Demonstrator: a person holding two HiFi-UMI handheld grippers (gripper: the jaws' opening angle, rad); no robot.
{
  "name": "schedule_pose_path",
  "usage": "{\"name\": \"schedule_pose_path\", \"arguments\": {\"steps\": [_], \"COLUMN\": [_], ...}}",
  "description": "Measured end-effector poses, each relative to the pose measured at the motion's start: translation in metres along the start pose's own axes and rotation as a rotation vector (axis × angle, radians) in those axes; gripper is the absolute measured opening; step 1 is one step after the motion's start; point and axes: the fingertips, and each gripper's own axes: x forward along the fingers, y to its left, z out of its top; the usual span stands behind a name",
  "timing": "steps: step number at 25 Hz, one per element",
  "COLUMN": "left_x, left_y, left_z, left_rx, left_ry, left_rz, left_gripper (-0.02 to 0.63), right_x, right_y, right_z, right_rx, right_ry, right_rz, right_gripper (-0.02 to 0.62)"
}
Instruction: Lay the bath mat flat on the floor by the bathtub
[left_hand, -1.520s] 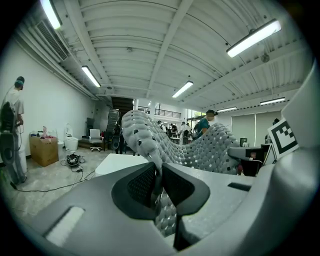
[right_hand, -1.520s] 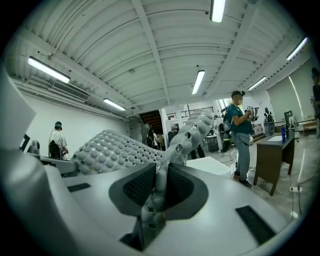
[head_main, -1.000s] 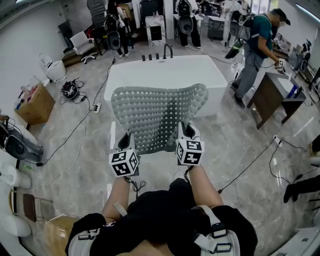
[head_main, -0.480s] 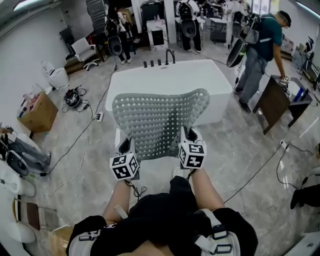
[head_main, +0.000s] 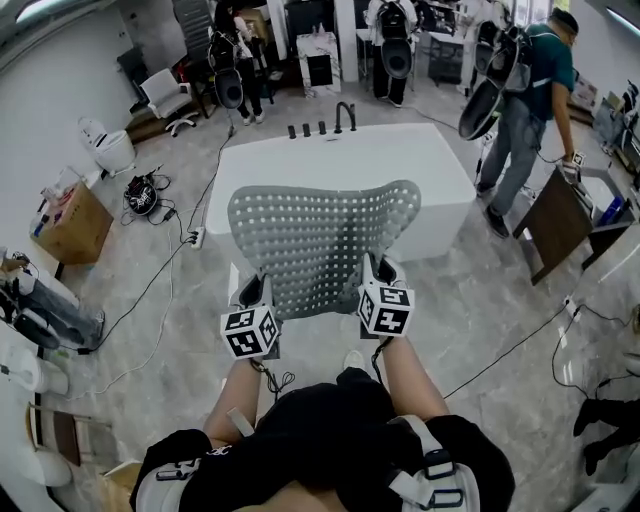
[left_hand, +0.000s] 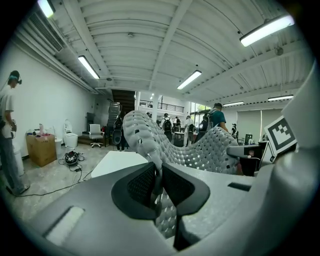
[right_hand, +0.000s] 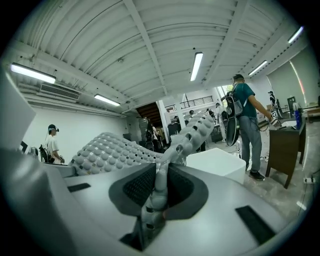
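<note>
While I am standing in front of the white bathtub (head_main: 340, 165), I am holding the grey perforated bath mat (head_main: 318, 240) up with 2 hand-held grippers. My left hand-held gripper (head_main: 253, 292) is pinching the mat's near left corner, its jaws nearly together on the thin edge. My right hand-held gripper (head_main: 372, 270) is clamping the near right corner the same way. Between them the mat is spreading out wide, raised off the marble floor (head_main: 160, 300), with the tub just beyond it.
</note>
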Motion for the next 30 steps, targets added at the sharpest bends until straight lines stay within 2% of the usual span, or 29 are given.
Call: {"name": "schedule_pose_path", "arguments": {"steps": [7,18,22,30], "left_x": [0.07,0.154,0.17,0.191], "left_y": [0.01,0.007,0.014,0.039], "left_z": [0.013,0.043,0.038,0.007], "left_rx": [-0.055,-0.041,-0.064,-0.155], "left_ry": [0.039,0.046,0.051,0.153], "left_rz": [0.02,0.032,0.05,0.059], "left_gripper": [0.041,0.043,0.043,0.043], "right_x": [0.065,0.147,0.171,0.197], "right_y": [-0.028,-0.061,-0.064,-0.07], "right_z": [0.015,0.042,0.035,-0.006], "right_rx": [0.001,0.011,0.016,0.037], "right_ry": [0.036,0.048,0.078,0.212], "right_rz": [0.001,0.022,0.035,0.003], "right_gripper": [0.046,0.047,0.046,0.046]}}
